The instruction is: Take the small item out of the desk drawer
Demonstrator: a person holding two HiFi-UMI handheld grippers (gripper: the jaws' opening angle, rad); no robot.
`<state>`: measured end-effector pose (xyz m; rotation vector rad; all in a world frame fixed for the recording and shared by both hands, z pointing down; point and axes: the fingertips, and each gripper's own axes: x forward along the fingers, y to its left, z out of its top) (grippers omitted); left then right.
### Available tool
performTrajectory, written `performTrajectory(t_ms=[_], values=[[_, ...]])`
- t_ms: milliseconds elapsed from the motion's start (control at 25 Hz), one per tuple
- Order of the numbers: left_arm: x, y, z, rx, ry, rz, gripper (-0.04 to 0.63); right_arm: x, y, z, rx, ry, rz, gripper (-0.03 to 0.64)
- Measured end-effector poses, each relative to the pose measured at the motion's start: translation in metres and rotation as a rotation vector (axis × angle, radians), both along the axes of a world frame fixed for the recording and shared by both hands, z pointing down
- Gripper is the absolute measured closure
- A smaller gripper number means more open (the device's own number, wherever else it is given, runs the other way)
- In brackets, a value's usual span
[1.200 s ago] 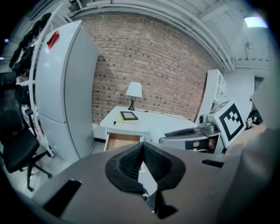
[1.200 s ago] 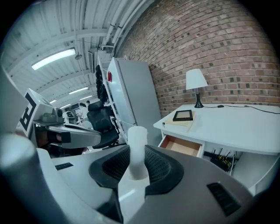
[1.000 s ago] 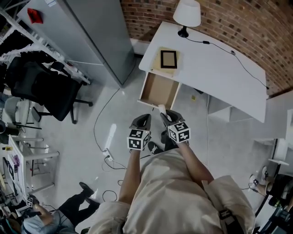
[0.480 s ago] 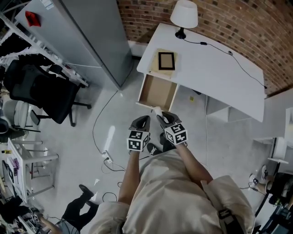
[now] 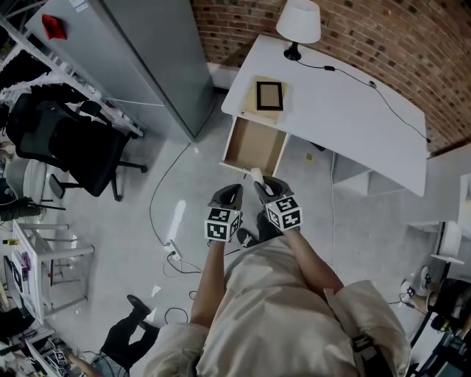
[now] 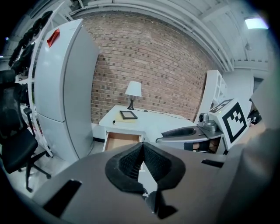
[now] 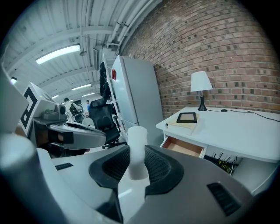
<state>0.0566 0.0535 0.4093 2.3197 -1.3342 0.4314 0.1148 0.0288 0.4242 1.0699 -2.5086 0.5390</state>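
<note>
Office — desk [image 5: 353,118], swivel chair [image 5: 73,143]

White cylinder [image 7: 136,146]: lower end hidden between right gripper [image 7: 136,158] fingers [image 7: 161,166]. Drawer [image 7: 183,147] floor partly hidden behind its front. Bench [image 7: 236,129] right end cut off at the edge. Framed picture [image 5: 270,96] content too small to tell.

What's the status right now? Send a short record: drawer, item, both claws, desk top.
drawer: open, pulled out from the white desk; its brown inside looks bare in the head view
item: small white cylinder, upright, out of the drawer and in front of it
right claw: shut on the small white cylinder, pads on both its sides
left claw: shut, nothing between the pads, beside the right claw
desk top: black picture frame lying on a pale book; white lamp by the brick wall
</note>
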Motion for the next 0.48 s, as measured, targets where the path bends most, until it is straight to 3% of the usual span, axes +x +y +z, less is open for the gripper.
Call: performTrajectory(t_ms=[480], values=[[-0.0014, 0.0008, 0.0022, -0.005, -0.003, -0.002, 0.578, 0.0085, -0.0022, 0.0063, -0.024, -0.008, 0.022, 0.486]])
